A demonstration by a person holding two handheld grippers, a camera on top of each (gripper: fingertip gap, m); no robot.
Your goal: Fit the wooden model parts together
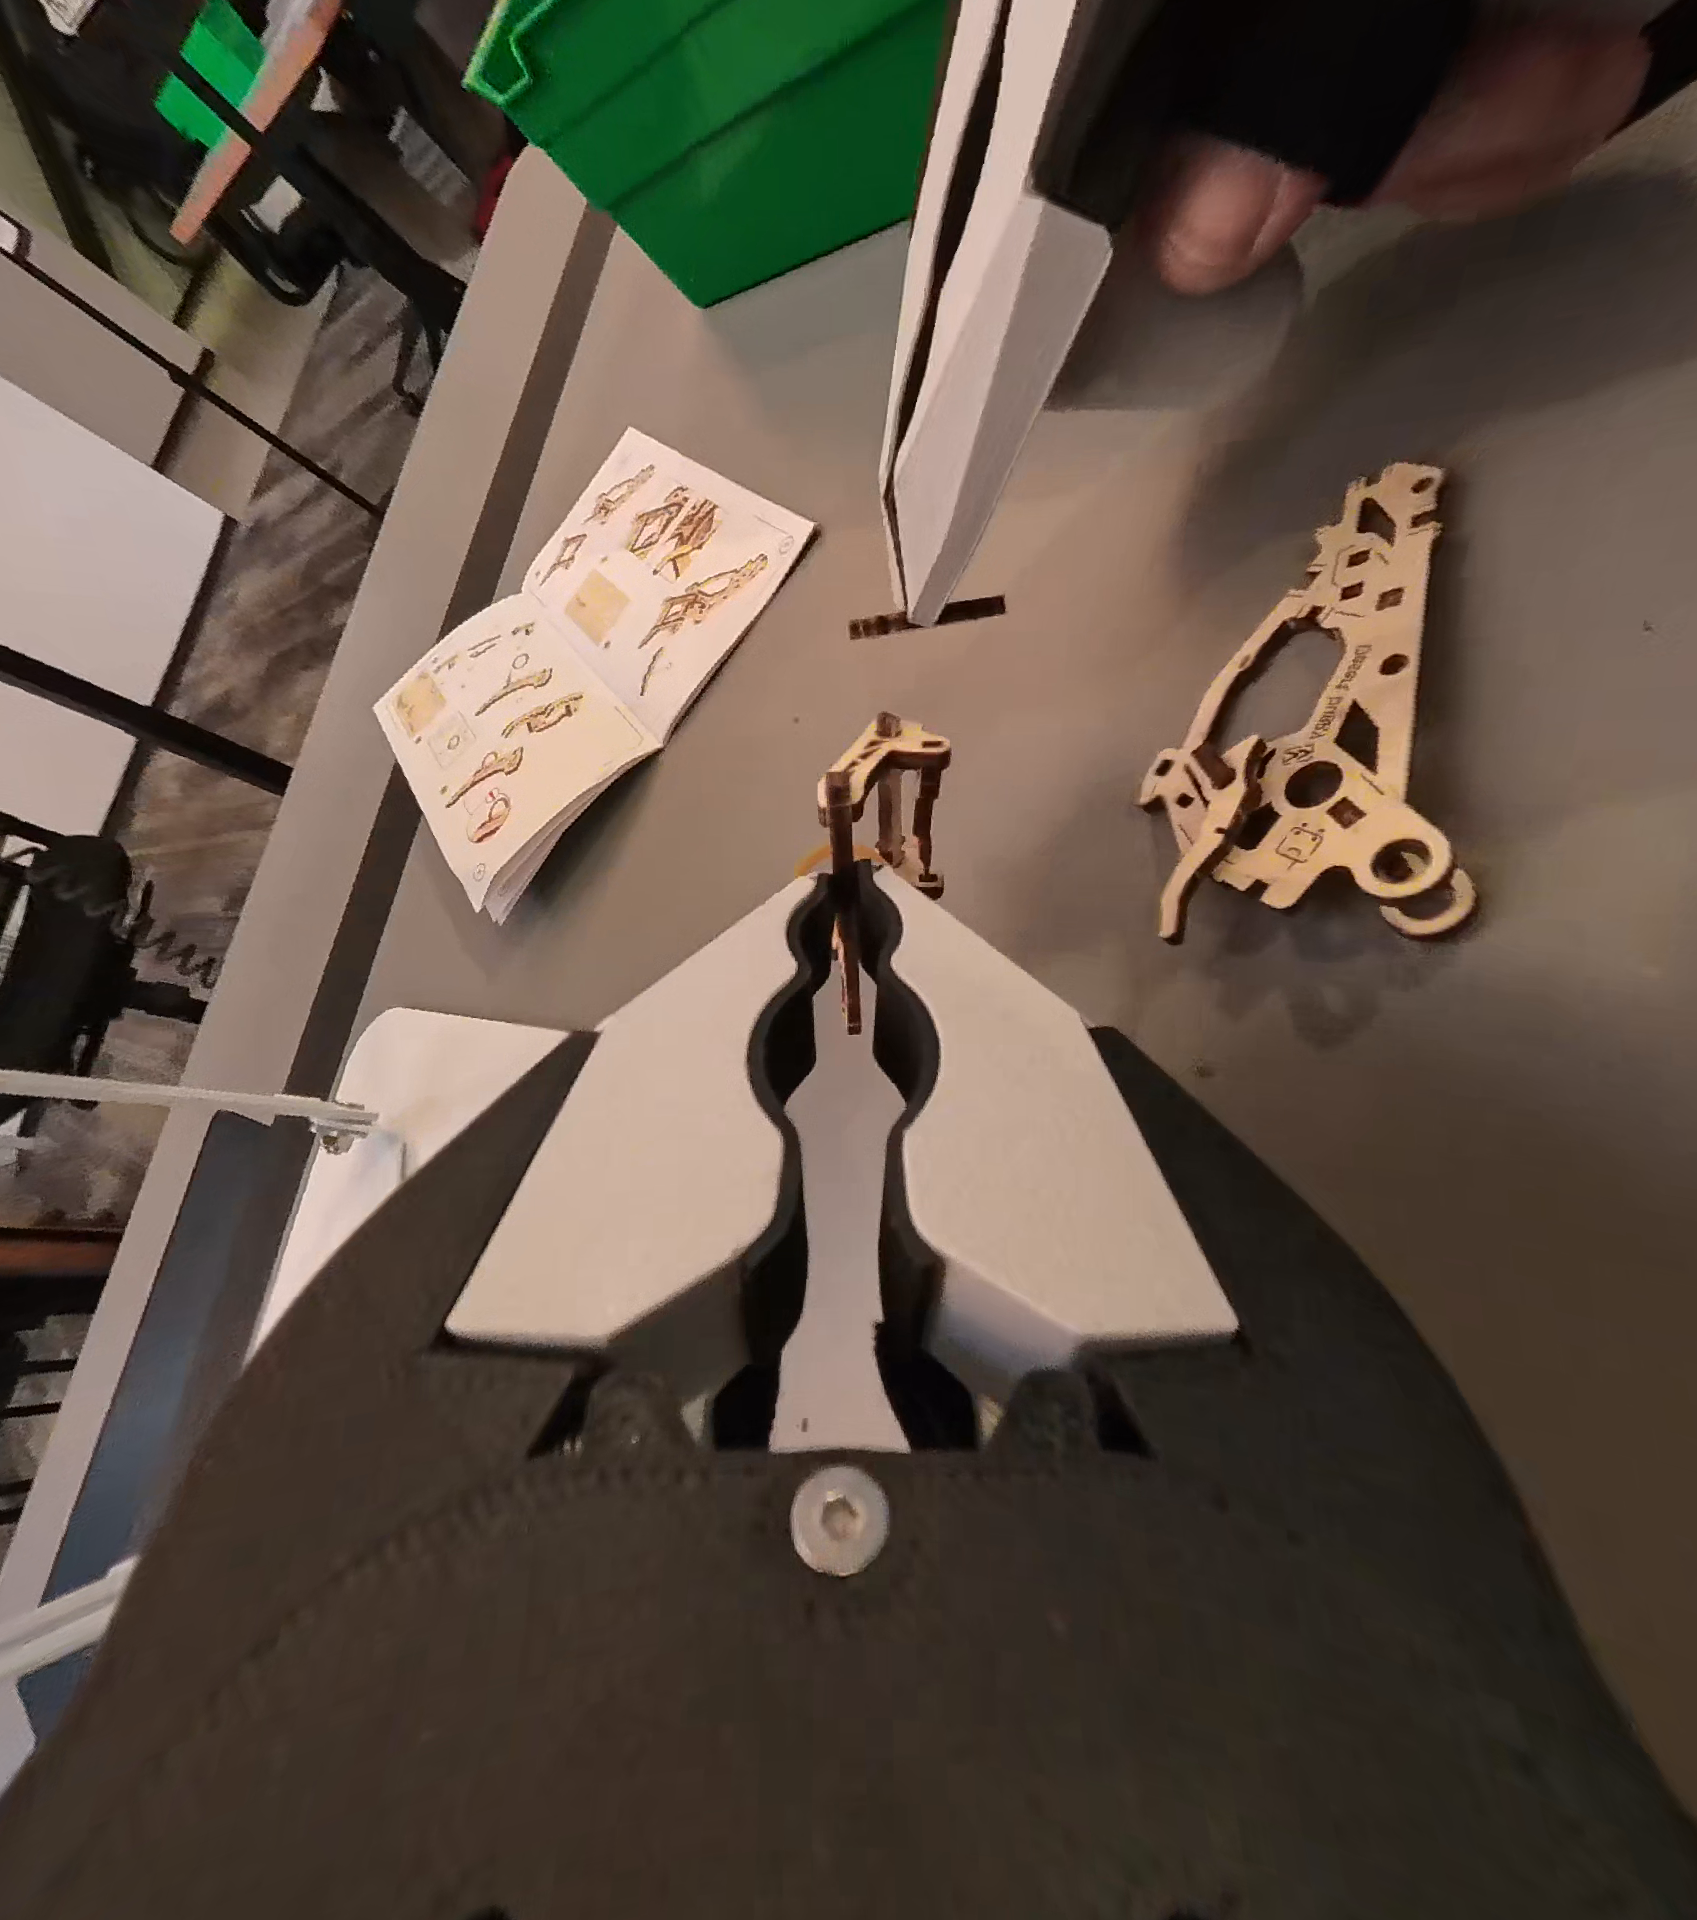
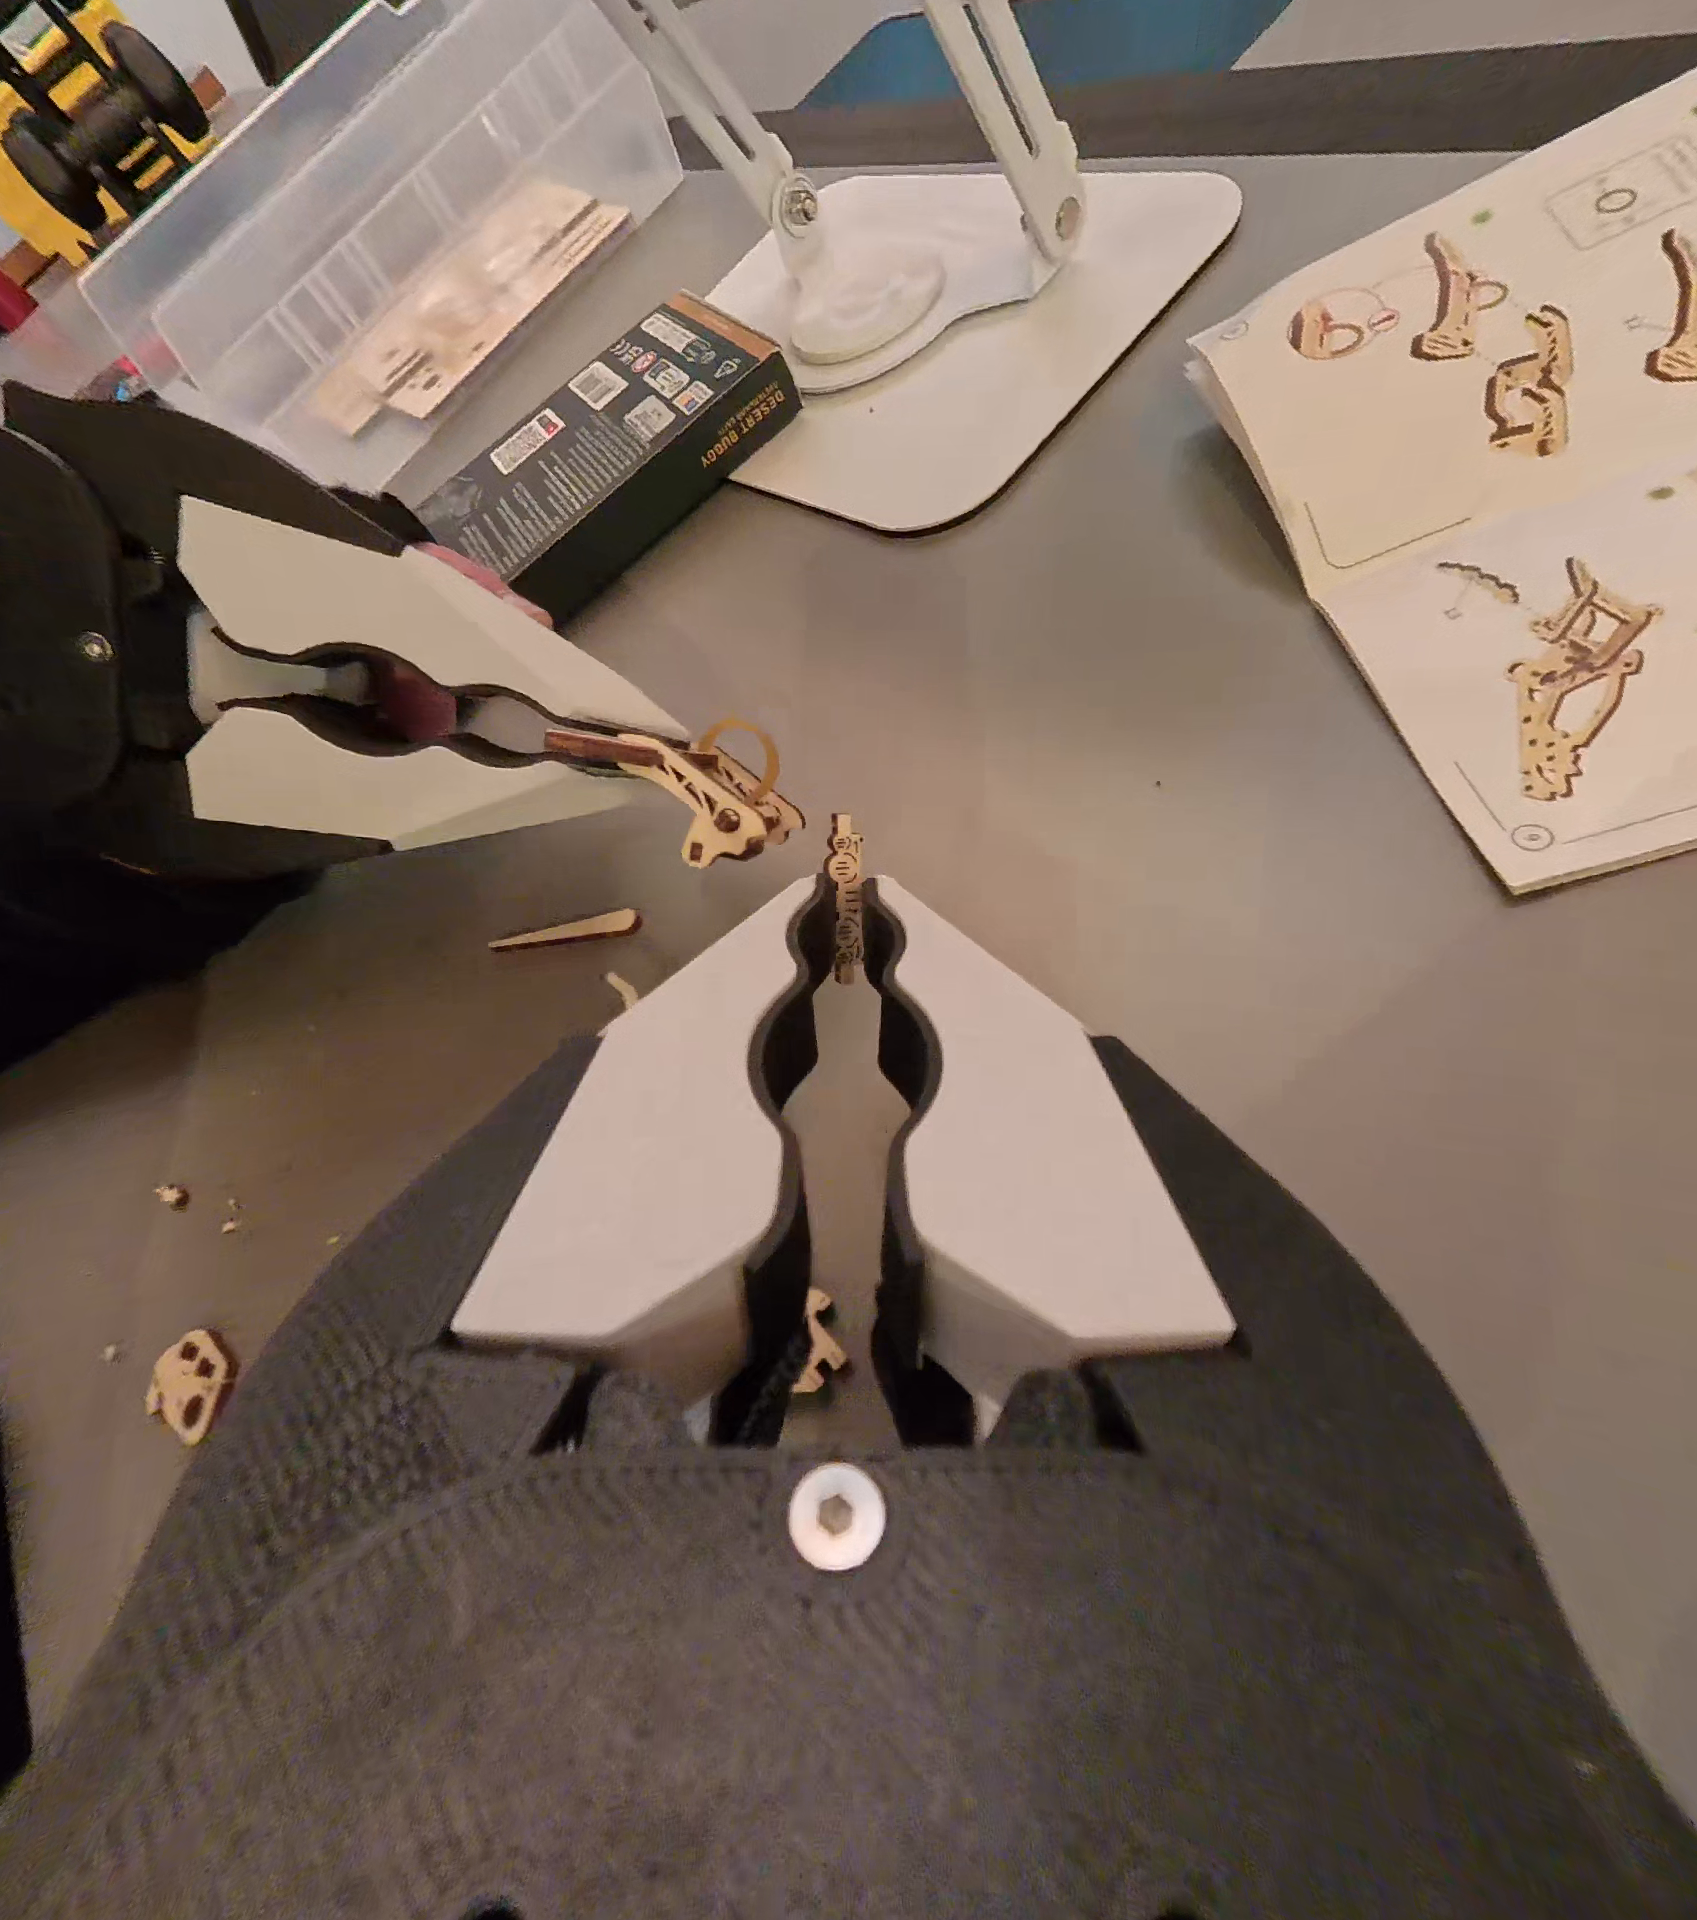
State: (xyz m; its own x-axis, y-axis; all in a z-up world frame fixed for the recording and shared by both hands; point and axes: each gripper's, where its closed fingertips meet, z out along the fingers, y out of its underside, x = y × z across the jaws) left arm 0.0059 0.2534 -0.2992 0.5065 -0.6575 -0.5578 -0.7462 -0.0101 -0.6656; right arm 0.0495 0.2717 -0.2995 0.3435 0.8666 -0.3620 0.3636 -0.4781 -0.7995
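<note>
My left gripper [image 1: 846,883] is shut on a small wooden sub-assembly [image 1: 888,798] with a rubber band, held above the grey table. It also shows in the right wrist view [image 2: 662,774], at left, with the sub-assembly [image 2: 724,805] at its tips. My right gripper [image 2: 846,883] is shut on a thin flat wooden strip [image 2: 846,899], held upright just right of the sub-assembly. In the left wrist view the right gripper [image 1: 911,613] comes down from above with the strip [image 1: 927,615] edge-on. A large flat wooden frame piece [image 1: 1311,727] lies on the table at right.
An open instruction booklet [image 1: 595,665] lies left of centre, also in the right wrist view [image 2: 1550,499]. Green bins [image 1: 719,125] stand at the back. A white stand base [image 2: 979,343], a dark box [image 2: 615,447], a clear plastic bin [image 2: 387,260] and loose wooden scraps [image 2: 189,1382] lie around. Across from one pair of fingers to the other is roughly 6 centimetres.
</note>
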